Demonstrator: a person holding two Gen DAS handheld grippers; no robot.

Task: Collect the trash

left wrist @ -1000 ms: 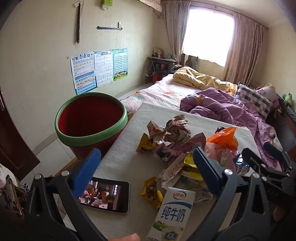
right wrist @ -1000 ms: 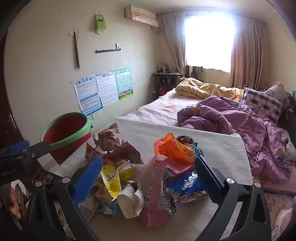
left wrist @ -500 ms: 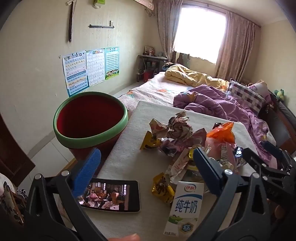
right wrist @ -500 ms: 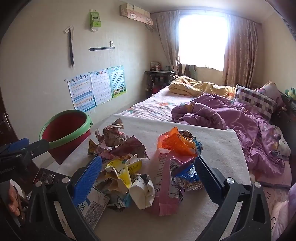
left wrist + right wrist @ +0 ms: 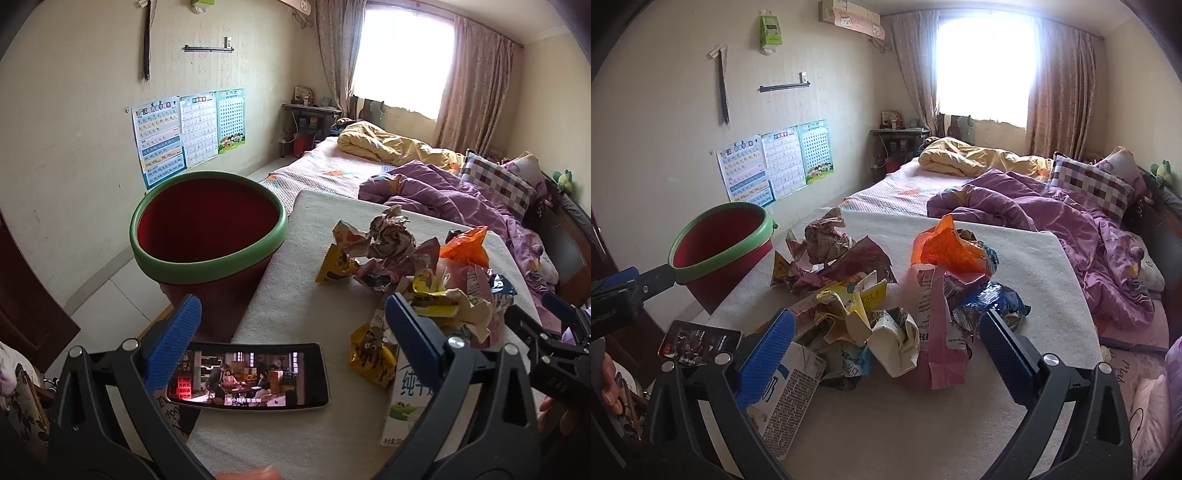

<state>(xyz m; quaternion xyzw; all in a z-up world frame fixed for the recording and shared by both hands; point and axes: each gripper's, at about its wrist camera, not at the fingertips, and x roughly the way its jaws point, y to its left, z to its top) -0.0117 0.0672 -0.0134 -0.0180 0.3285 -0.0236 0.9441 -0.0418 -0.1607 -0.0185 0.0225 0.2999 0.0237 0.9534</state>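
Both grippers hang spread and empty as we face the trash pile (image 5: 886,295) on the table (image 5: 1015,258): it lies dead ahead of our right gripper (image 5: 886,343), nearer than our left gripper (image 5: 291,339), with the red bin (image 5: 207,236) off left. Since a second ago we've eased back, the phone (image 5: 247,376) sliding between the left gripper's fingers.

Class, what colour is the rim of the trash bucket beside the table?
Green, around a red bucket; clearest in the left wrist view.
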